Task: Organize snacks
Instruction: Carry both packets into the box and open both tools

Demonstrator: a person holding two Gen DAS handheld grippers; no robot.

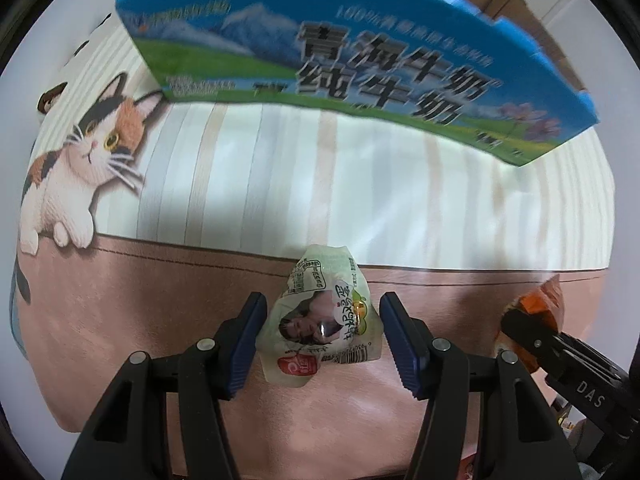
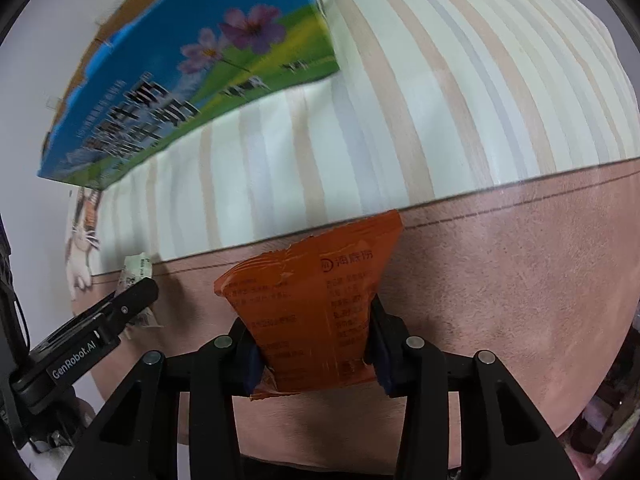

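Both claws are pointing steeply down over the desk [image 1: 400, 184], which is covered with a striped and pink cloth printed with a cat [image 1: 80, 160]. The right claw [image 2: 316, 344] is pinching an orange snack packet [image 2: 316, 292] low on its body, pads pressed in from both sides so the foil is flaring out above them. The left claw [image 1: 324, 340] is standing partly spread around a pale green and white snack pouch [image 1: 320, 320]; I am seeing a gap on each side, so I cannot tell that it is gripping it at all, and the pouch may be lying on the cloth.

To do this well, I would be keeping the orange packet upright and squeezed no harder, since it is already crumpling, and carrying it toward the blue milk carton box [image 1: 360, 48] standing at the far side of the desk, likely the place for the snacks. The left claw should be closing squarely on the pouch's thick middle, not its thin sealed edge.

The orange packet is torn-looking at its top edge, with printed text down its back. The pouch is wrinkled and glossy.
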